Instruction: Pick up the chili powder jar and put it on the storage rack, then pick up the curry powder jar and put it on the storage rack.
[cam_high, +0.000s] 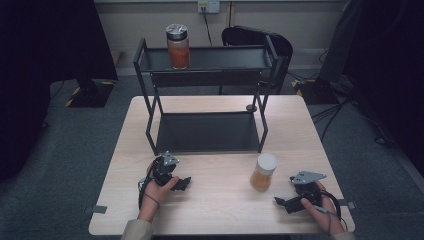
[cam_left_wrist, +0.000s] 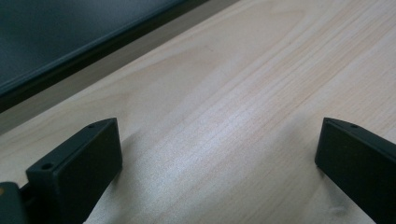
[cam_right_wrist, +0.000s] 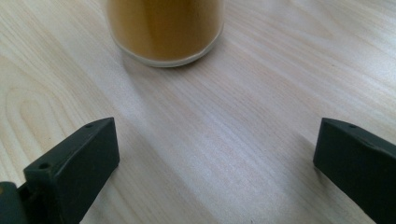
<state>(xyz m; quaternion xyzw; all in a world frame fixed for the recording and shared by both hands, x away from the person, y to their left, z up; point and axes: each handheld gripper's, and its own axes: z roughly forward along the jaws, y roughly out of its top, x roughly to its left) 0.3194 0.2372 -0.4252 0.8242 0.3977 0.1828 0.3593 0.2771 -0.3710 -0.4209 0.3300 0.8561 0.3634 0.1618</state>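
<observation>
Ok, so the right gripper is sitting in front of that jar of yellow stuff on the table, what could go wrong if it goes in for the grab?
1. The yellow jar stands upright and free on the table; an off-centre push by the open right gripper could tip or slide it.
2. The jar is round, so it might slip between the jaws.
3. If it goes on the rack, it could knock the frame or the orange jar on the top shelf.
</observation>
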